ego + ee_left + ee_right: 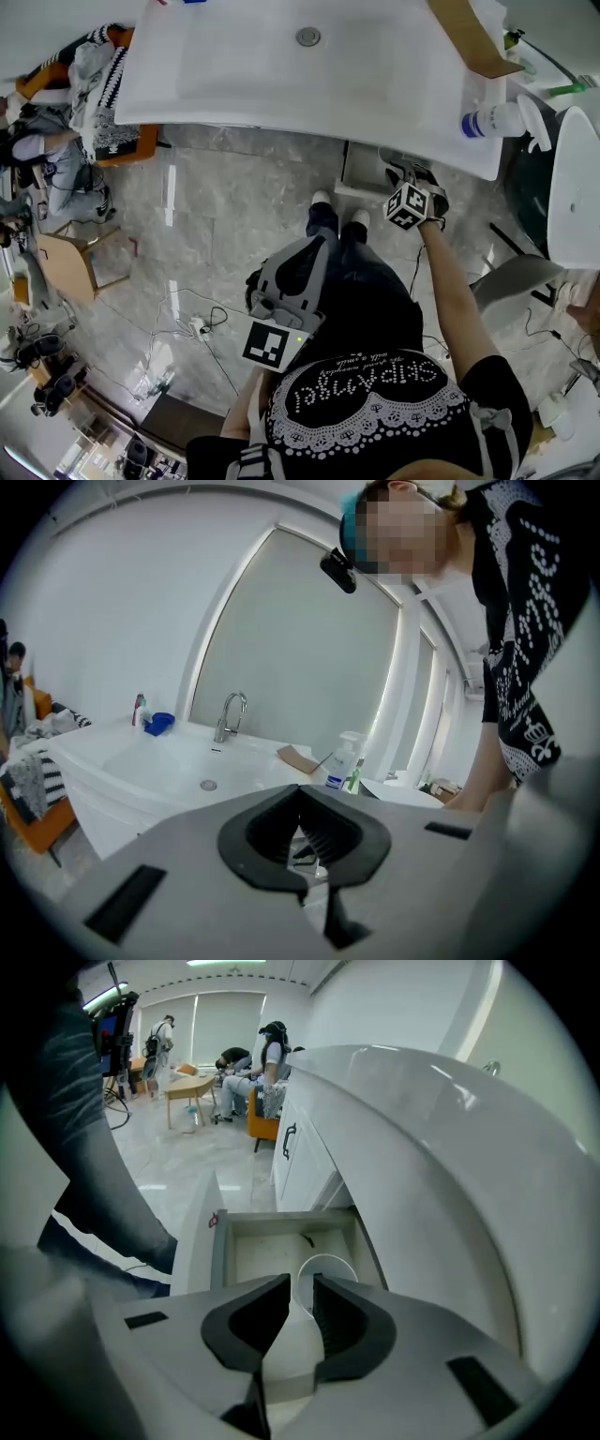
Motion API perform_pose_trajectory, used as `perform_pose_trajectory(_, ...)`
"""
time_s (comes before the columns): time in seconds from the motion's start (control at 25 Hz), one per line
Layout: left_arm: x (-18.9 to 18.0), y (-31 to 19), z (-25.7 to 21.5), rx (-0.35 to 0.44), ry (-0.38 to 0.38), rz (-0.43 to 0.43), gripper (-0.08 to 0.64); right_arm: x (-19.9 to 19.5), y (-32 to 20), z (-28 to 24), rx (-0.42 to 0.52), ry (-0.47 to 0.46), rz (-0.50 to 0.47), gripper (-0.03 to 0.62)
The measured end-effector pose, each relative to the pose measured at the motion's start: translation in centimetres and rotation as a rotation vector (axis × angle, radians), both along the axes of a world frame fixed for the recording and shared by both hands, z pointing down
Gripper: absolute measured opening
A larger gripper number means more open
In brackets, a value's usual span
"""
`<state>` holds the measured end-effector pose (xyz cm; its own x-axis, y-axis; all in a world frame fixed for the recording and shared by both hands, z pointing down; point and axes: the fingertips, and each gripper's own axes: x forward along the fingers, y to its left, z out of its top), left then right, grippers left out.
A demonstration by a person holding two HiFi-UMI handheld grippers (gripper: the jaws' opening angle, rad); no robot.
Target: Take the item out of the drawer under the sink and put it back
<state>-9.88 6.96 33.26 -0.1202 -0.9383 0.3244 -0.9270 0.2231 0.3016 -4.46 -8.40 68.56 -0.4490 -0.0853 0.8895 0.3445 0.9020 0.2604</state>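
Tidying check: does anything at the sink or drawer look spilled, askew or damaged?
Nothing spilled or damaged. The white drawer under the white sink stands open with a white round cup upright inside; a brown cardboard piece lies loose on the sink's top.

The open drawer (pixel 281 1241) is offering room from above and from its front only. The white worktop (pixel 441 1138) is overhanging its right side and rear, closing off the way there. The right tool (pixel 301 1285) is hanging in that gap with its jaws apart. A white round container (pixel 328 1269) is taking up the drawer floor at the tips, while the floor to its left is lying bare. The person's leg (pixel 94 1176) is crowding the left approach beside the drawer front. The left tool (pixel 300 789), jaws together, is hovering in open air over the floor (pixel 206 206), apart from the worktop's edge.
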Motion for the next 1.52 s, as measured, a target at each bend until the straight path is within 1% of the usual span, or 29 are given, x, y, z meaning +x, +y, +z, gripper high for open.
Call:
perform_pose_trajectory(0.24,-0.8,0.1,0.8,-0.037,0.035,0.014,0.003,-0.8,-0.5,2.6,0.007,0.069,-0.006,0.067)
perform_pose_trajectory(0.48,-1.6,0.2,1.2,-0.057,0.036,0.029,0.003,-0.9,-0.1,4.8,0.007,0.135,-0.026,0.067)
perform_pose_trajectory(0.64,-2.3,0.5,1.7,-0.07,0.034,0.022,0.003,-0.6,-0.4,6.2,0.035,0.166,-0.05,0.067)
perform_pose_trajectory(0.92,-3.5,1.6,1.8,-0.081,0.041,0.001,0.003,-1.0,-0.7,7.1,0.047,0.193,-0.041,0.066)
perform_pose_trajectory(1.08,-3.8,1.8,1.9,-0.084,0.047,-0.002,0.003,-1.3,-0.8,7.3,0.058,0.207,-0.053,0.026)
perform_pose_trajectory(1.2,-3.9,1.8,2.0,-0.083,0.048,0.0,0.003,-1.6,-0.8,7.0,0.07,0.196,-0.06,0.025)
perform_pose_trajectory(1.4,-4.0,1.9,1.6,-0.069,0.049,0.013,0.003,-1.7,-0.4,6.0,0.054,0.178,-0.026,0.025)
perform_pose_trajectory(1.52,-3.9,1.7,1.4,-0.054,0.046,0.028,0.003,-1.5,-0.6,5.4,0.042,0.169,0.013,0.025)
